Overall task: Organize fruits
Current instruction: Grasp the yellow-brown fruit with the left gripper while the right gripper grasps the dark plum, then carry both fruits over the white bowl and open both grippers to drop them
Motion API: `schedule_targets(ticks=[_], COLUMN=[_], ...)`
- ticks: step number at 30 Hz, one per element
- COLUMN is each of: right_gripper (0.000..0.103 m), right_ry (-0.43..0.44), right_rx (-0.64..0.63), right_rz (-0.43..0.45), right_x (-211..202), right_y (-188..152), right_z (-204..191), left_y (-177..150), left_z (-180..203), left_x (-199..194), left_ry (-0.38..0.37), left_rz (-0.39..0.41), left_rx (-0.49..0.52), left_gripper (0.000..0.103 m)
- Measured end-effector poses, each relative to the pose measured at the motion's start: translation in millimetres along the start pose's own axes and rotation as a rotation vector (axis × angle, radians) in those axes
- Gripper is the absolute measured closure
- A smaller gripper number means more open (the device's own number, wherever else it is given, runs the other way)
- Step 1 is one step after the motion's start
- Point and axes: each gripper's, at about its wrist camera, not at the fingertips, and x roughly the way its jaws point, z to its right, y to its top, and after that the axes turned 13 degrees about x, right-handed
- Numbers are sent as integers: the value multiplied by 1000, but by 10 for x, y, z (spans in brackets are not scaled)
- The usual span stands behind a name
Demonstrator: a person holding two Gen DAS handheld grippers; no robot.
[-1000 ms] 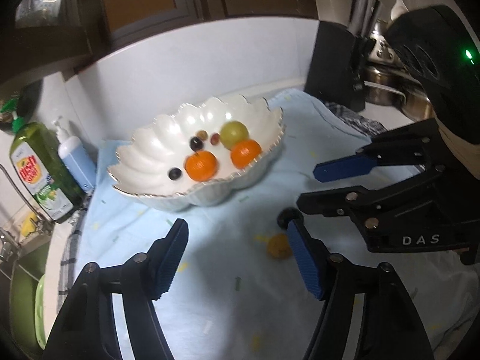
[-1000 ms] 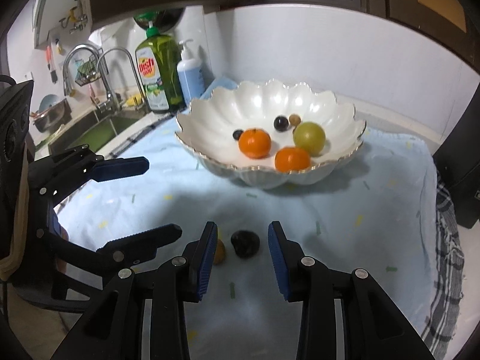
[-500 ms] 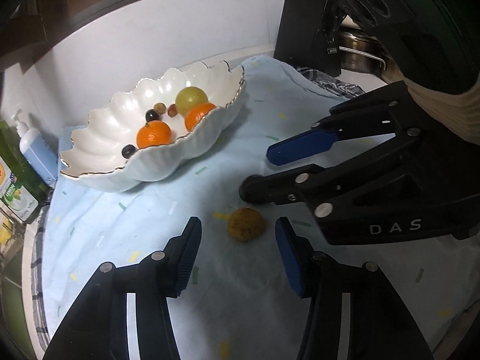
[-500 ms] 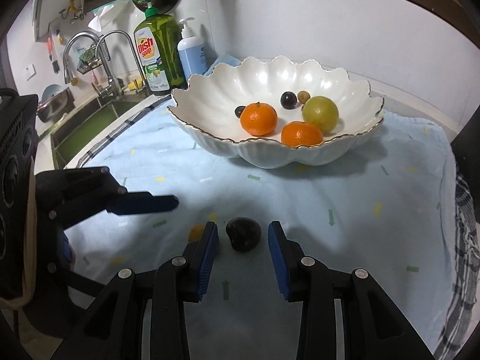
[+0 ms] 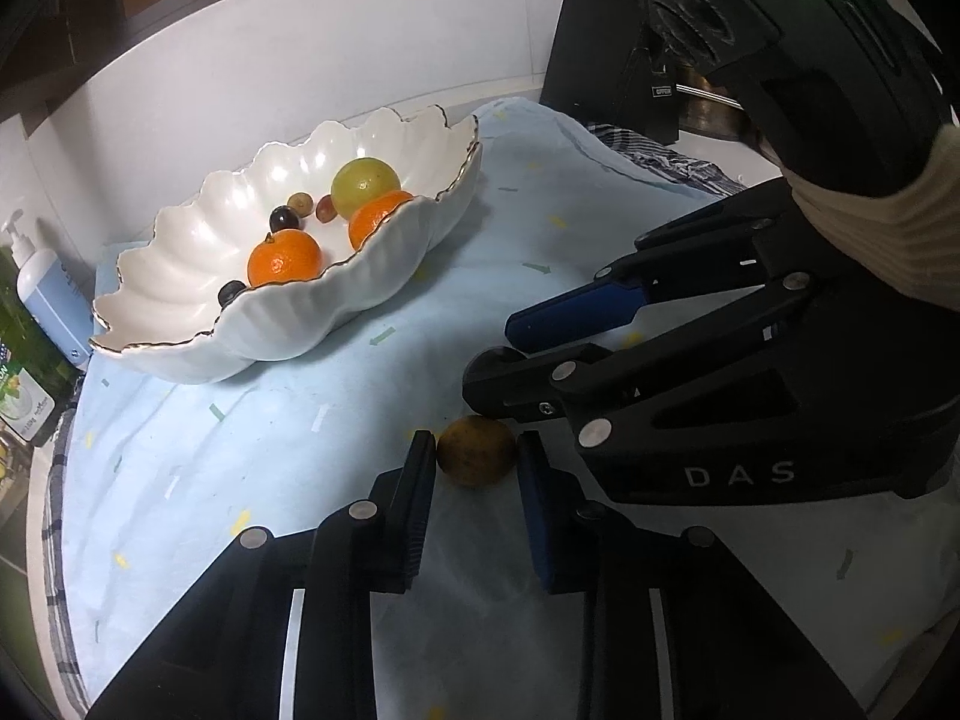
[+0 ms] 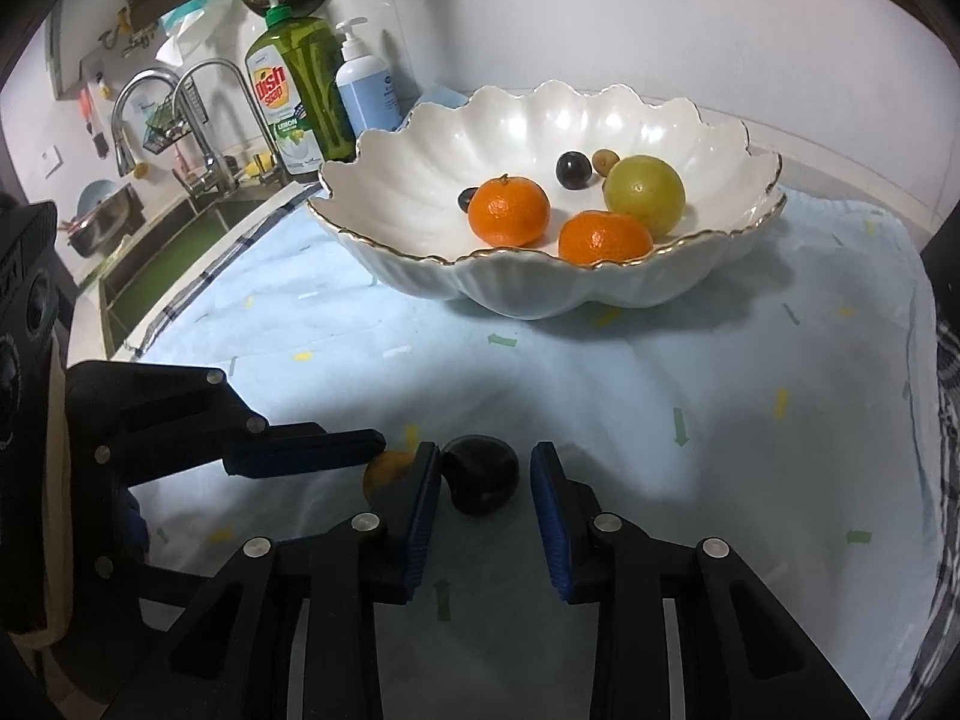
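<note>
A small brown-yellow fruit point(image 5: 476, 450) lies on the light blue cloth between the pads of my left gripper point(image 5: 475, 457), which is open and close around it. A dark plum point(image 6: 480, 474) lies on the cloth between the pads of my right gripper point(image 6: 485, 480), open, its left pad touching the plum. The brown-yellow fruit also shows in the right wrist view point(image 6: 384, 471), partly hidden. The white scalloped bowl point(image 5: 372, 282), also in the right wrist view point(image 6: 600, 294), holds two mandarins point(image 6: 509, 210), a green fruit point(image 6: 645, 193) and small dark grapes.
A green dish soap bottle point(image 6: 300, 96) and a blue pump bottle point(image 6: 366, 84) stand behind the bowl, beside the sink and tap point(image 6: 204, 120). A black knife block point(image 5: 606, 42) and a steel pot stand at the far right. The white wall runs behind.
Both grippers have come down and forward. The left jaws have narrowed around the brown-yellow fruit. The right jaws now straddle the plum.
</note>
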Motion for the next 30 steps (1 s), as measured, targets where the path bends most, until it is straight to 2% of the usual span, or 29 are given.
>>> schedule_targets(ticks=[5,15,30], right_gripper=[76,77,77], right_ry=[6,-25,-55], right_rx=[7,36,19], right_rz=[1,29,125], right_x=[4,-74,-432], right_y=[-11,-51,11], right_z=[-5,-45,-233], left_y=[-11,-72,-33], left_z=[-16,-79,-273], left_x=[-18,-134,-562], left_ry=[-3,24,100], left_rz=[1,0,88], left_rx=[-9,-37,-106], left_gripper=[75,76,76])
